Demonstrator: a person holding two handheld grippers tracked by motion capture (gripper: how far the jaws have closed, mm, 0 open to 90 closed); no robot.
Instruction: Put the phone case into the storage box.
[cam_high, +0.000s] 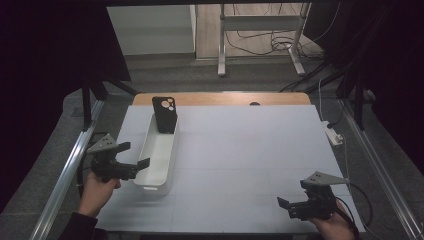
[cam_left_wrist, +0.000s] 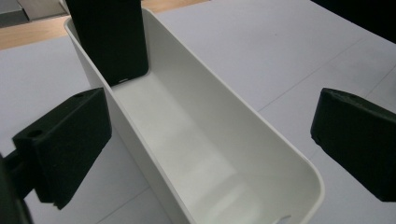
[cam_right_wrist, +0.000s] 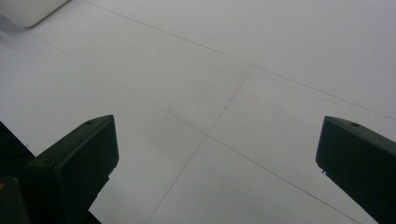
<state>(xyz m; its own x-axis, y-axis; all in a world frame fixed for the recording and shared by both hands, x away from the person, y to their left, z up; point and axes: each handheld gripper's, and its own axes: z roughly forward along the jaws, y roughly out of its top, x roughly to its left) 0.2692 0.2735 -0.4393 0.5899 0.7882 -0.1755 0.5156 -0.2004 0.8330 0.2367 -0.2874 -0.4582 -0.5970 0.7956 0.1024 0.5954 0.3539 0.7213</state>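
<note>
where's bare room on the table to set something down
The white mat is bare from the white bin rightward to the right gripper. It is crowded at the left edge: bin, black phone leaning inside, left gripper straddling its wall.

The right claw (cam_right_wrist: 215, 163) hangs with jaws wide apart over the white table (cam_right_wrist: 261, 60) (thin seams crossing).

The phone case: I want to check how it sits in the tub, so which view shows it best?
The high view: the whole black phone case leans upright at the far end of the white tub, camera holes visible. The left gripper view shows its lower part inside the tub. The right gripper view catches just a tub corner.
</note>
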